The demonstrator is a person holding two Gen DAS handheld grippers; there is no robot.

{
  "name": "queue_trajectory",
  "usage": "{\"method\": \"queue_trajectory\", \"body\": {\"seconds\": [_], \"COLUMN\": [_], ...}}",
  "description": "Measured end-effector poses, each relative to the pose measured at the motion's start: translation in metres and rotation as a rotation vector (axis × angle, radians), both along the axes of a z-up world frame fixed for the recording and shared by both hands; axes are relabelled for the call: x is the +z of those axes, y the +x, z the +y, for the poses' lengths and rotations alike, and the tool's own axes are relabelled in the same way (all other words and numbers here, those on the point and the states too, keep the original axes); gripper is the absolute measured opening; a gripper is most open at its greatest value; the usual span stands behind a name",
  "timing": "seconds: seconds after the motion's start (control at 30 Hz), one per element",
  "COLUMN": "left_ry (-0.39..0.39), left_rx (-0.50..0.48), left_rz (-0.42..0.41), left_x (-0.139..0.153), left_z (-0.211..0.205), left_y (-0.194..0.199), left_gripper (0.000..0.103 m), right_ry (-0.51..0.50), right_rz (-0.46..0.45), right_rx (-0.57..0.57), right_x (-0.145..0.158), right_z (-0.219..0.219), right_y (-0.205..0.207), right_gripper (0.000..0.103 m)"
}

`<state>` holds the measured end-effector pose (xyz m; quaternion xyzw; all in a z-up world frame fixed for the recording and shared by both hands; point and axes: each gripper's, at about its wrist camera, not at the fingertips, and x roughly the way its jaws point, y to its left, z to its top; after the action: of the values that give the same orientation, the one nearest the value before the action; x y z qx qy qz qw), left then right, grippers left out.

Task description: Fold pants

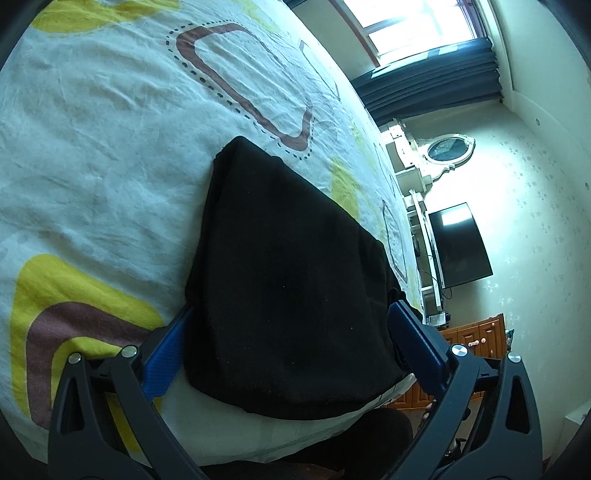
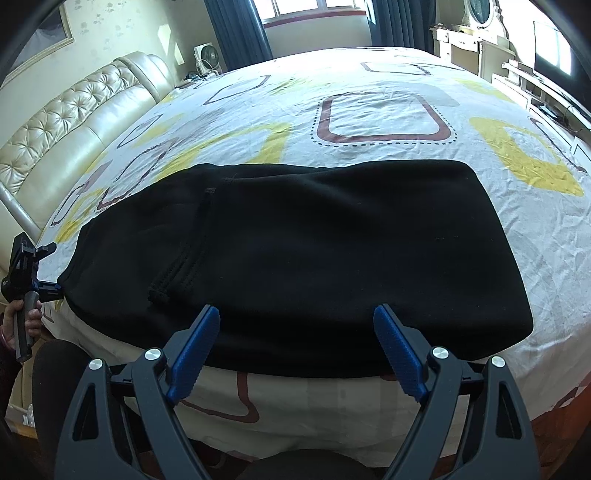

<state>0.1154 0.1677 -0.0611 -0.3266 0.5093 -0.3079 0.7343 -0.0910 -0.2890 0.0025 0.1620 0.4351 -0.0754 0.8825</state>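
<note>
Black pants [image 2: 295,251] lie folded into a wide rectangle on the patterned bed sheet [image 2: 384,118] near the bed's front edge. My right gripper [image 2: 297,317] is open, its blue fingers apart at the pants' near edge, holding nothing. My left gripper [image 1: 291,314] is open at the pants' left end, and the pants [image 1: 288,266] lie between its blue fingers. The left gripper also shows at the far left of the right wrist view [image 2: 51,266], at the pants' left corner.
A cream tufted headboard [image 2: 66,122] stands on the left. A window with dark curtains [image 2: 236,29] is at the back. A white dresser with an oval mirror [image 1: 443,155], a television [image 1: 461,247] and a wooden cabinet [image 1: 472,339] stand beyond the bed's foot.
</note>
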Motion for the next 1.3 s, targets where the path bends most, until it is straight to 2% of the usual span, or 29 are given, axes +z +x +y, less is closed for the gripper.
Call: {"method": "queue_trajectory", "body": {"seconds": [0.17, 0.2, 0.27, 0.33, 0.37, 0.43, 0.5, 0.63, 0.87, 1.03, 1.3], "left_ry": [0.047, 0.056, 0.095, 0.153, 0.158, 0.086, 0.011, 0.002, -0.101, -0.144, -0.133], "left_rx": [0.015, 0.032, 0.048, 0.048, 0.051, 0.057, 0.069, 0.057, 0.07, 0.039, -0.09], "left_rz": [0.013, 0.025, 0.047, 0.063, 0.075, 0.107, 0.135, 0.114, 0.101, 0.051, -0.077], "left_x": [0.003, 0.003, 0.002, 0.0, -0.002, -0.006, -0.009, -0.002, 0.017, 0.049, 0.114], "left_z": [-0.008, -0.008, -0.008, -0.007, -0.005, 0.003, 0.008, 0.007, 0.002, -0.021, -0.092], "left_y": [0.0, 0.001, 0.003, 0.005, 0.005, 0.006, 0.005, 0.004, 0.007, 0.007, 0.008], "left_gripper": [0.1, 0.096, 0.081, 0.049, 0.043, 0.015, 0.014, 0.013, 0.012, 0.012, 0.012], "right_ry": [-0.003, -0.004, -0.004, -0.001, 0.0, 0.003, 0.001, -0.006, -0.009, -0.007, 0.0], "right_rz": [0.002, 0.003, 0.003, 0.002, 0.003, 0.004, 0.004, 0.005, 0.007, 0.006, 0.004], "right_rx": [0.008, 0.009, 0.009, 0.008, 0.008, 0.008, 0.008, 0.01, 0.011, 0.011, 0.006], "right_x": [0.0, 0.0, -0.001, -0.001, -0.001, -0.002, -0.002, -0.002, -0.002, -0.002, -0.002], "right_z": [0.0, 0.0, 0.0, 0.0, 0.0, 0.0, 0.0, 0.001, 0.001, 0.001, -0.002], "right_y": [0.001, 0.001, 0.001, 0.001, 0.001, 0.001, 0.001, 0.001, 0.0, 0.0, 0.0], "right_gripper": [0.084, 0.084, 0.085, 0.085, 0.085, 0.085, 0.085, 0.085, 0.085, 0.085, 0.084]}}
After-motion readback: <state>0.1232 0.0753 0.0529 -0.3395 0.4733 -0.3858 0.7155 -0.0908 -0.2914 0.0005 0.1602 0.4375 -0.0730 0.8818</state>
